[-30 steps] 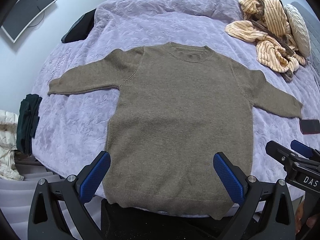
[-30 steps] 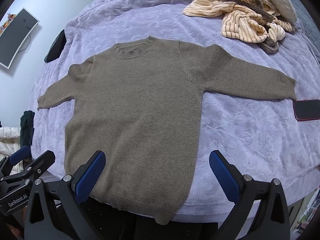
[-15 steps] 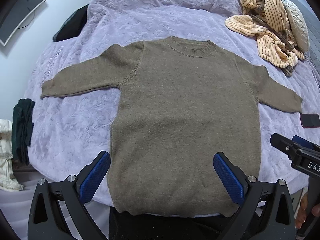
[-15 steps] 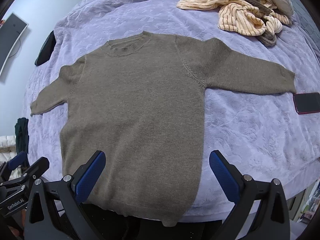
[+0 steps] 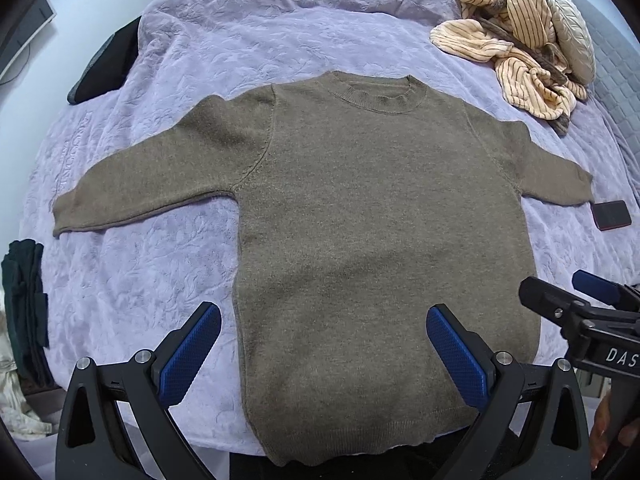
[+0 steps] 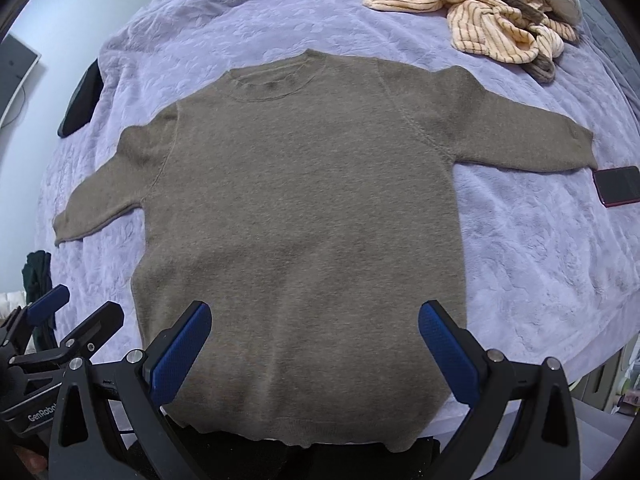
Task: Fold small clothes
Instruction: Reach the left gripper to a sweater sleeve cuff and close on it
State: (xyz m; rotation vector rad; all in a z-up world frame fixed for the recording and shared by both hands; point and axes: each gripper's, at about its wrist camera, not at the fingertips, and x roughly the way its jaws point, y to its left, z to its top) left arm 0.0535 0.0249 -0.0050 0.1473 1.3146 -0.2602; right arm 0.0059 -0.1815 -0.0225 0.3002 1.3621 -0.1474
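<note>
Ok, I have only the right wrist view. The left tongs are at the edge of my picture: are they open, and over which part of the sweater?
Observer: Open. The left tongs straddle the left side edge of the sweater near its hem: one pad over the bedspread, one over the knit.
Operator: Is something beside the bed on that side?
Observer: A folded dark green pile, with crumpled white cloth below it.
</note>
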